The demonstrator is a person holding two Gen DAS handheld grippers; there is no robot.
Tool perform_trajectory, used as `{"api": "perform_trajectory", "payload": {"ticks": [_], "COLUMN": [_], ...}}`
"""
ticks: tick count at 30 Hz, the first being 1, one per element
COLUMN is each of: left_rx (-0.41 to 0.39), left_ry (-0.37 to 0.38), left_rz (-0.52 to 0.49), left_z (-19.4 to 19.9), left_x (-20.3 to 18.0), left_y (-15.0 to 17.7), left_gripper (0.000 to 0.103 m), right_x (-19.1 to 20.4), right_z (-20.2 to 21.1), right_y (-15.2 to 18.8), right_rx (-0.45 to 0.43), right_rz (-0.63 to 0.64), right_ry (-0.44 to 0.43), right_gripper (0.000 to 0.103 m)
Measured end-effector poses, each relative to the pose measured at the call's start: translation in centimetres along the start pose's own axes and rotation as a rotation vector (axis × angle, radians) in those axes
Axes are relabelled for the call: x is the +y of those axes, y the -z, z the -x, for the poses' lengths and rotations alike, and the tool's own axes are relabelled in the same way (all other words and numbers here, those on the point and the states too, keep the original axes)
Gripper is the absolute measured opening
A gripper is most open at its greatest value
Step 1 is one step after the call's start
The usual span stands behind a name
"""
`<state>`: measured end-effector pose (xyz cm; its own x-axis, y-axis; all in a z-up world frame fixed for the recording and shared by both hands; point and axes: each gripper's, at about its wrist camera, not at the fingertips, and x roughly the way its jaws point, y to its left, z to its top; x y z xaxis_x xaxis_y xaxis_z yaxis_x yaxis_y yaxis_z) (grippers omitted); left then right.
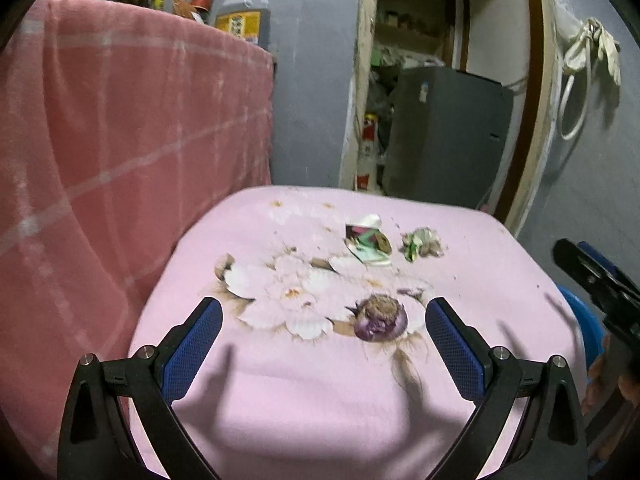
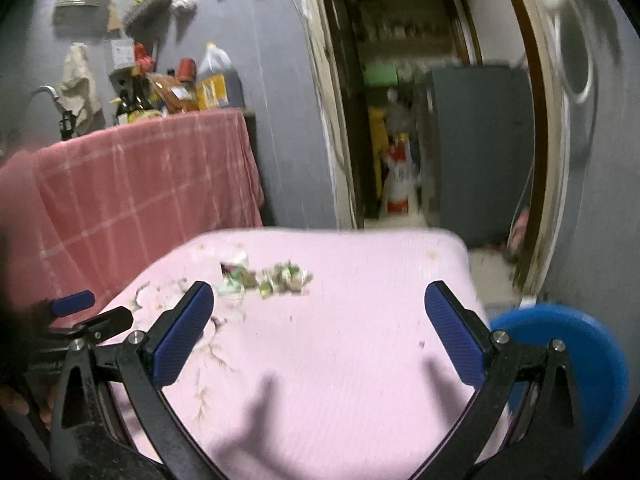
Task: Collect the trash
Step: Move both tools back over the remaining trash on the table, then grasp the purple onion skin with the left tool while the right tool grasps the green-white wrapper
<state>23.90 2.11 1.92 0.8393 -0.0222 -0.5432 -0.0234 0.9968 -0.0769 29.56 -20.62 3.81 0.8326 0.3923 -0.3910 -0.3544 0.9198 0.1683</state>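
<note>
A red checked cloth hangs at the far left, and beside it a pink flowered cloth covers the table, above which the left gripper hovers spread wide and empty. On the cloth, a purple onion scrap lies between that gripper's fingertips, with a torn wrapper and a crumpled wad farther back. To the right, the right gripper is likewise released and holds nothing, a blue bin just beside the table's right edge.

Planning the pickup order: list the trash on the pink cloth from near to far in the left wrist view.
Purple onion end with dried roots → torn printed paper wrapper and crumpled green-and-white wrapper, about level, the crumpled one to the right.
</note>
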Motion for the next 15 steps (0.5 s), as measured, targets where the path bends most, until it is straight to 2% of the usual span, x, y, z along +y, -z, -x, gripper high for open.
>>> {"api": "perform_trajectory", "payload": {"ticks": [5,9,12,14,15], "left_rx": [0.089,0.152,0.190,0.218,0.228], "left_ry": [0.048,0.083,0.104,0.109,0.111], "left_rz": [-0.048,-0.086,-0.111,-0.123,-0.126], "left_z": [-1.7,-3.1,-4.1,-4.7,-5.0], "left_x": [-1.0,-1.7,-2.2,-2.4,-2.4], "left_y": [0.1,0.3,0.4,0.4,0.4], "left_gripper": [0.099,0.099,0.087,0.072,0.069], "right_x": [-0.9,-0.7,-0.6,-0.7,-0.8], "right_z": [-1.8,-2.6,-3.0,-3.4,-3.7], "right_y": [0.9,1.3,1.3,1.1,1.0], "right_rx": [0.117,0.162,0.182,0.192,0.198], "right_rz": [-0.026,0.004,0.012,0.007,0.000], "right_ry": [0.017,0.022,0.016,0.004,-0.004], "right_gripper": [0.103,0.103,0.103,0.103,0.103]}}
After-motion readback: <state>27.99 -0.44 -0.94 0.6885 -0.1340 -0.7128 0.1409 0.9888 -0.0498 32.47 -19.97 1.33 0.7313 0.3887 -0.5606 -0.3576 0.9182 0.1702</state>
